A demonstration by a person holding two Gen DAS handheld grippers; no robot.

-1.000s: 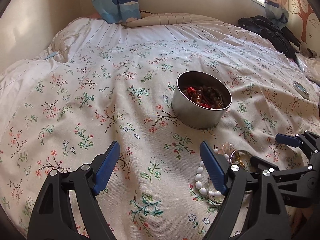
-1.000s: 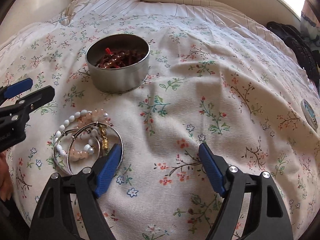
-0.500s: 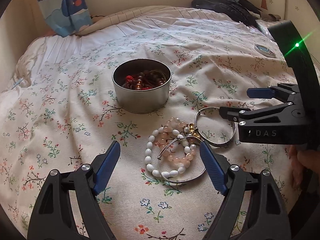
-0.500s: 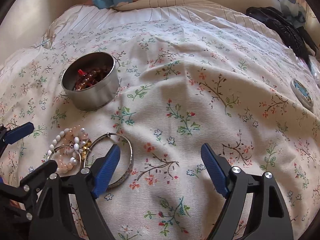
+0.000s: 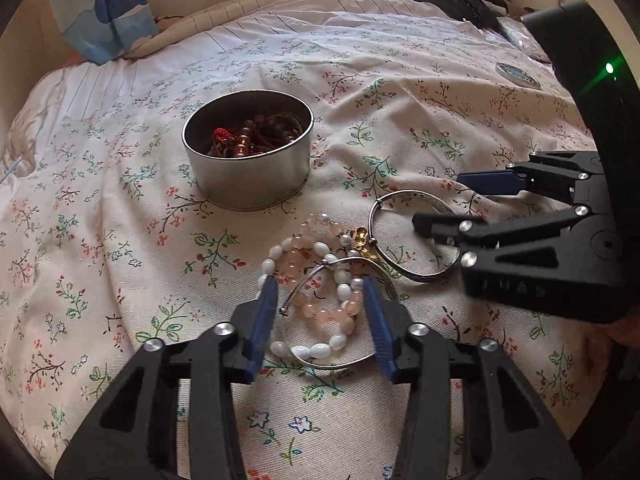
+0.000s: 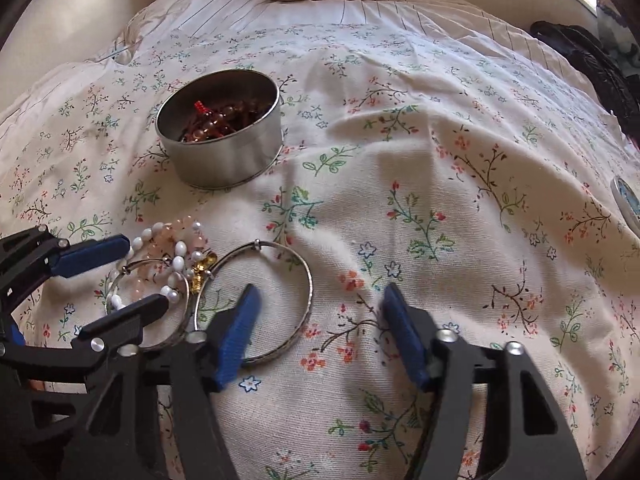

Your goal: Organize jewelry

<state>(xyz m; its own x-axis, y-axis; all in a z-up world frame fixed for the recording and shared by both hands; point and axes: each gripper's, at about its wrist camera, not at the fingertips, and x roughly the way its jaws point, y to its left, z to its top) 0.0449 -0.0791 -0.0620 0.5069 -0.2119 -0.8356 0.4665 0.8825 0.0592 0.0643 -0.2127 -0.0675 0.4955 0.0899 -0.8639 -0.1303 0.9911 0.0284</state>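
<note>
Tin (image 5: 248, 160), far left on the bed (image 5: 120, 240), already holds dark beads. Left tool (image 5: 320, 312) straddles the bead bracelets (image 5: 320, 276), part-closed (no grip yet). Right tool (image 6: 316, 320), open, straddles one bangle (image 6: 256, 300) rim. All these remain unstored.

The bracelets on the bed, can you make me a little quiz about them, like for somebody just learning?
1. True or false: the round tin already holds beads.
2. What sits between the left tongs? A) white and pink bead bracelets B) a watch C) a key
3. Fill in: the silver bangle lies on the flowered ____.

Key: 1 true; 2 A; 3 bedspread.
</note>
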